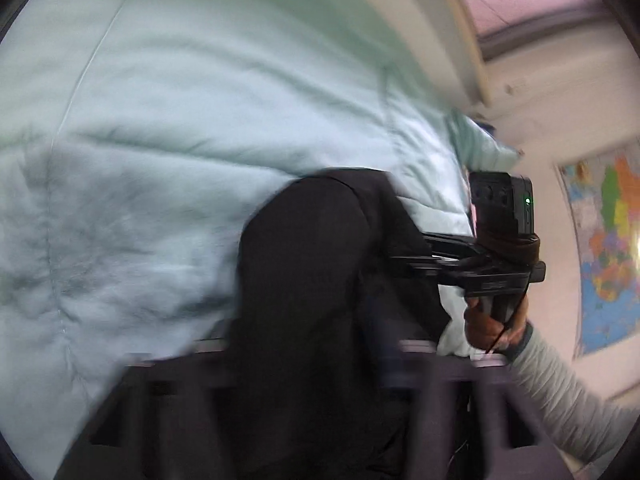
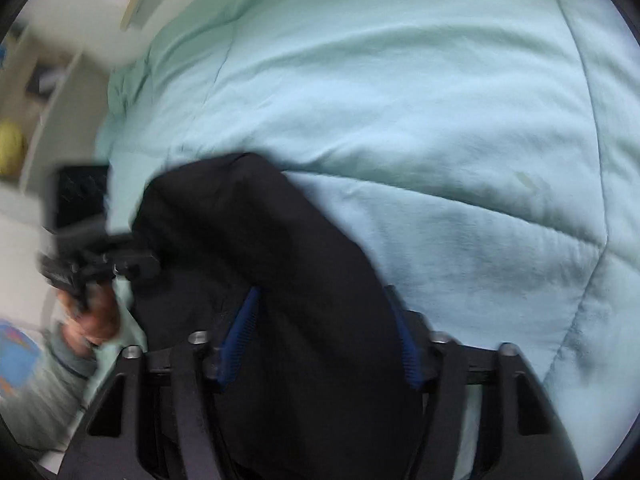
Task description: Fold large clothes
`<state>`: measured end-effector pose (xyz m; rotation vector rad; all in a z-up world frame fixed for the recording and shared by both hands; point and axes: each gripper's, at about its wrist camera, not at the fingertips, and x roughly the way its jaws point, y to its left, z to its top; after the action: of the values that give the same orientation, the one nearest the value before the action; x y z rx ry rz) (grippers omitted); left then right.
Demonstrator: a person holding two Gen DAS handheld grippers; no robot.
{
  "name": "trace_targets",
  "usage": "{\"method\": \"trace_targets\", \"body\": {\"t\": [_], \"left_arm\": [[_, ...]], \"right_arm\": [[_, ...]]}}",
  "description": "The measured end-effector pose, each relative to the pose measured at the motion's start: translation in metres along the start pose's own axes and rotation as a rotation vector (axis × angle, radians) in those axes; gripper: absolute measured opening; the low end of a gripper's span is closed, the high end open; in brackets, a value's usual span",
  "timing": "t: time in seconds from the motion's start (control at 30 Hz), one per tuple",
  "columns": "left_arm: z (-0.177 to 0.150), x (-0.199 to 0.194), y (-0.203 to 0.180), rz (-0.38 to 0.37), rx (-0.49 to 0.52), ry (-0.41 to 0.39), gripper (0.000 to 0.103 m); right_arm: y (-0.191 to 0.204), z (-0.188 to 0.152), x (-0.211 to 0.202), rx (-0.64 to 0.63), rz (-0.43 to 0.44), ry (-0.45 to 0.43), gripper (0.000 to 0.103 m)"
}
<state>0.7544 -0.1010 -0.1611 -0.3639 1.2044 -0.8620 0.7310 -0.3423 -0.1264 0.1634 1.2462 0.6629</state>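
Note:
A black garment (image 1: pixel 312 280) hangs bunched between both grippers above a pale green quilt (image 1: pixel 180 120). In the left wrist view the left gripper (image 1: pixel 308 344) is blurred and the cloth covers its fingers. The right gripper (image 1: pixel 404 258) comes in from the right, its fingers against the cloth. In the right wrist view the black garment (image 2: pixel 280 280) fills the space between the blue fingertips (image 2: pixel 240 336) of the right gripper (image 2: pixel 320 344). The left gripper (image 2: pixel 154 264) touches the garment's left edge.
The quilt (image 2: pixel 420 120) covers a bed across both views. A cream headboard (image 1: pixel 460 20) stands at the bed's far edge. A coloured wall map (image 1: pixel 608 248) hangs at the right. Shelving (image 2: pixel 44 80) with a yellow object (image 2: pixel 10 152) stands at the left.

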Motion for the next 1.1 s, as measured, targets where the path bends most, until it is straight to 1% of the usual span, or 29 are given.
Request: {"method": "trace_targets", "body": {"t": [0.03,0.07,0.1,0.17,0.23,0.3,0.37,0.4,0.43,0.5,0.57,0.6,0.63,0.67,0.7,0.73,0.77,0.83,0.87,0.9,0.93,0.97,1.0,1.03,1.1], "left_arm": [[-0.003,-0.008,-0.011,0.001,0.029,-0.013,0.026],[-0.008,-0.018,-0.022,-0.002,0.060,-0.027,0.024],[-0.016,-0.033,-0.037,-0.007,0.097,-0.044,0.023],[-0.033,-0.059,-0.063,-0.018,0.162,-0.069,0.023],[-0.057,-0.087,-0.096,-0.031,0.233,-0.090,0.023],[-0.086,-0.113,-0.130,-0.028,0.303,-0.107,0.023],[-0.112,-0.132,-0.159,-0.019,0.357,-0.121,0.023],[-0.126,-0.140,-0.174,-0.012,0.382,-0.129,0.023],[-0.142,-0.146,-0.189,-0.004,0.403,-0.131,0.023],[-0.171,-0.156,-0.209,0.023,0.441,-0.131,0.023],[-0.200,-0.161,-0.224,0.044,0.462,-0.124,0.023],[-0.216,-0.162,-0.231,0.041,0.462,-0.119,0.023],[-0.230,-0.163,-0.234,0.027,0.454,-0.115,0.023],[-0.249,-0.165,-0.233,0.011,0.432,-0.112,0.023],[-0.262,-0.167,-0.230,0.012,0.416,-0.112,0.023],[-0.275,-0.166,-0.226,0.029,0.394,-0.115,0.024],[-0.293,-0.161,-0.220,0.064,0.368,-0.119,0.024],[-0.316,-0.148,-0.208,0.130,0.318,-0.107,0.024],[-0.332,-0.135,-0.198,0.173,0.284,-0.089,0.024],[-0.345,-0.125,-0.192,0.205,0.268,-0.069,0.024],[-0.355,-0.112,-0.184,0.246,0.253,-0.047,0.025],[-0.370,-0.097,-0.174,0.297,0.228,-0.018,0.025],[-0.381,-0.088,-0.166,0.319,0.203,0.001,0.024],[-0.392,-0.083,-0.159,0.333,0.183,0.006,0.024],[-0.406,-0.086,-0.153,0.320,0.141,0.002,0.024]], "right_arm": [[0.016,-0.005,-0.010,-0.056,-0.026,-0.019,0.022],[0.028,-0.009,-0.021,-0.095,-0.044,-0.038,0.020],[0.049,-0.020,-0.041,-0.157,-0.071,-0.080,0.019],[0.076,-0.037,-0.073,-0.216,-0.093,-0.139,0.018],[0.105,-0.063,-0.115,-0.251,-0.104,-0.206,0.018],[0.124,-0.089,-0.146,-0.268,-0.115,-0.248,0.018],[0.154,-0.124,-0.175,-0.299,-0.166,-0.285,0.018],[0.166,-0.142,-0.185,-0.307,-0.194,-0.297,0.018],[0.178,-0.152,-0.189,-0.309,-0.214,-0.303,0.018],[0.200,-0.186,-0.201,-0.317,-0.258,-0.315,0.018],[0.219,-0.218,-0.207,-0.306,-0.284,-0.312,0.018],[0.223,-0.229,-0.209,-0.300,-0.283,-0.313,0.018],[0.230,-0.247,-0.209,-0.290,-0.284,-0.316,0.018],[0.237,-0.266,-0.207,-0.286,-0.309,-0.316,0.018],[0.242,-0.281,-0.202,-0.287,-0.343,-0.310,0.018],[0.245,-0.294,-0.197,-0.287,-0.364,-0.301,0.018],[0.247,-0.310,-0.187,-0.282,-0.382,-0.286,0.019],[0.246,-0.337,-0.160,-0.255,-0.408,-0.231,0.019],[0.242,-0.348,-0.145,-0.242,-0.408,-0.192,0.019],[0.240,-0.355,-0.131,-0.234,-0.411,-0.160,0.019],[0.236,-0.369,-0.114,-0.226,-0.424,-0.116,0.019],[0.231,-0.378,-0.104,-0.214,-0.422,-0.081,0.019],[0.224,-0.391,-0.092,-0.182,-0.404,-0.033,0.019],[0.219,-0.399,-0.088,-0.154,-0.391,-0.008,0.019],[0.207,-0.414,-0.091,-0.081,-0.362,0.023,0.019]]}}
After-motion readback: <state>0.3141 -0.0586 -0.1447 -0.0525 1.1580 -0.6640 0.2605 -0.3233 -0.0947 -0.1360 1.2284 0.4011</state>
